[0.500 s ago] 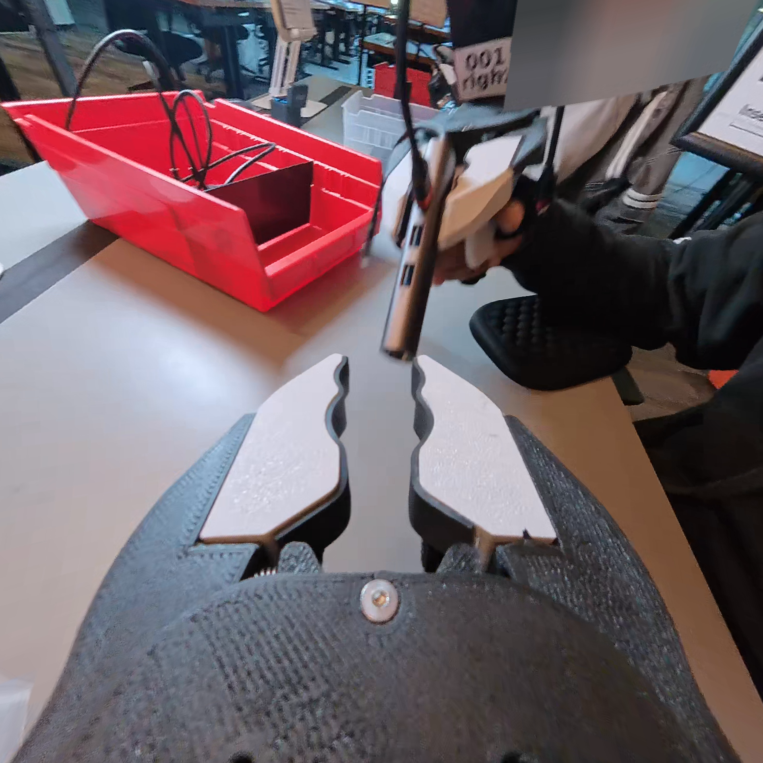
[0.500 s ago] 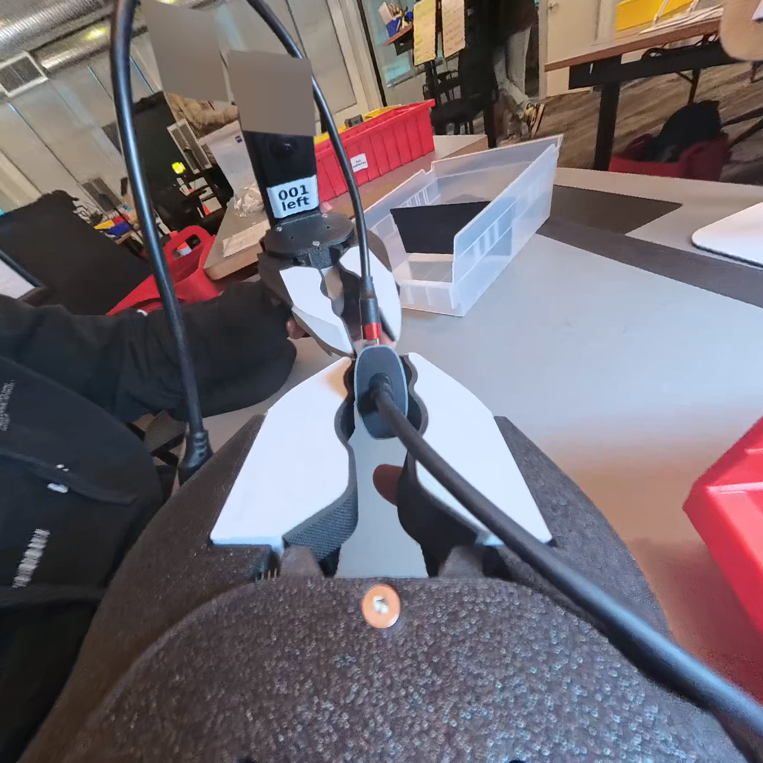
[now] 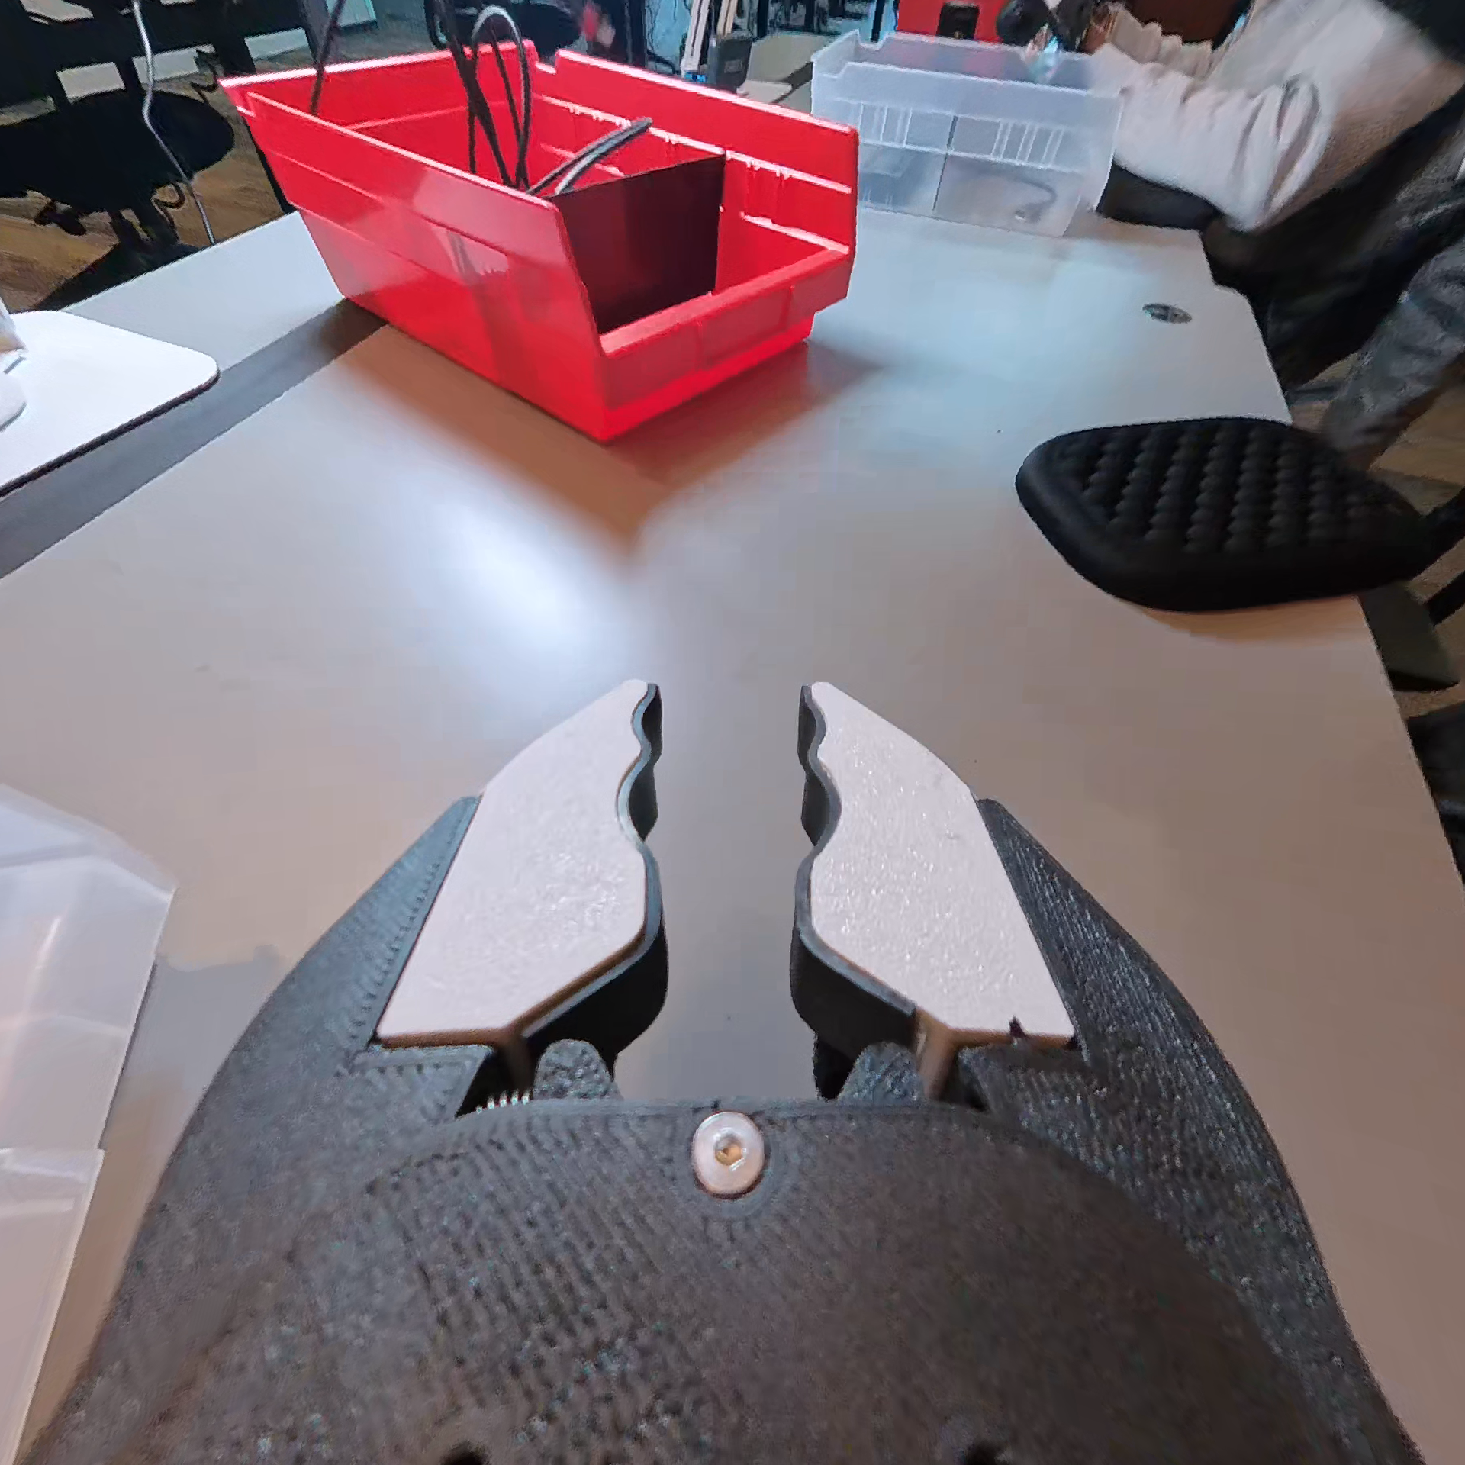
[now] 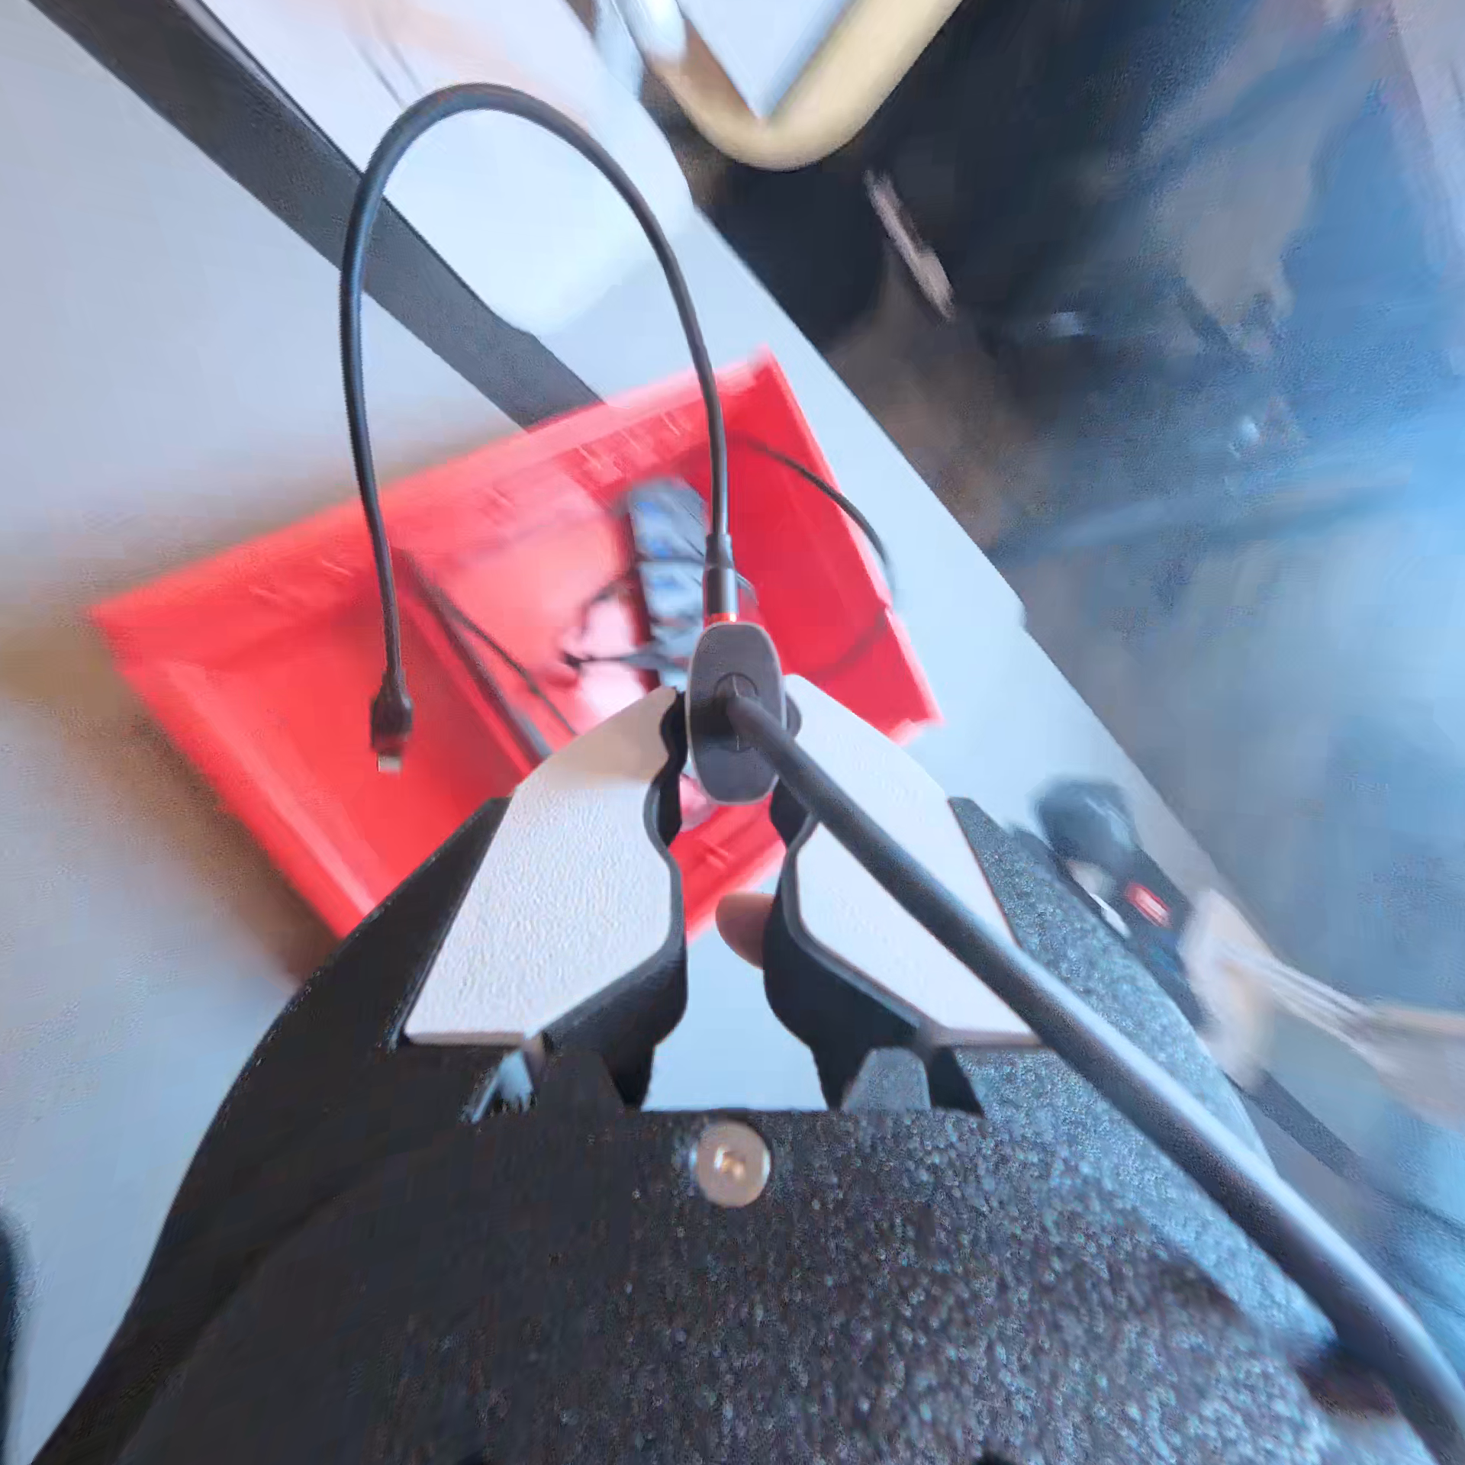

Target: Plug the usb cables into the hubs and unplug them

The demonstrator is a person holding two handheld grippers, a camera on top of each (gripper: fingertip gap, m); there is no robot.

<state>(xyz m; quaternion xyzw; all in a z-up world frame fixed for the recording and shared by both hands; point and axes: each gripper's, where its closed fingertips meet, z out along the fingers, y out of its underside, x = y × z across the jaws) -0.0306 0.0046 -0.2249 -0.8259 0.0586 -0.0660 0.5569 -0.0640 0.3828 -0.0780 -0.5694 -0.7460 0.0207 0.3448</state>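
My right gripper (image 4: 733, 701) is shut on a grey USB hub (image 4: 729, 761), seen end-on. The hub's own black lead (image 4: 1030, 999) trails to the lower right. A black USB cable (image 4: 357, 333) is plugged into the hub's far side. It arcs up and over, and its free plug (image 4: 390, 713) hangs at the left. The hub is above a red bin (image 4: 262, 658) holding more hubs (image 4: 666, 547) and cables; this view is blurred. My left gripper (image 3: 729, 698) is open and empty, low over the grey table (image 3: 396, 618), well short of the red bin (image 3: 491, 262).
A clear bin (image 3: 959, 135) stands behind the red bin. A black chair seat (image 3: 1221, 507) is at the table's right edge. A white pad (image 3: 87, 388) lies at the left, and a clear plastic container (image 3: 55, 1030) at the near left. A person's sleeve (image 3: 1237, 119) is at the back right.
The right gripper has swung the hub, with the cable in it, away from the left gripper to above the red bin. The left gripper has opened wider, and the hub is gone from its view.
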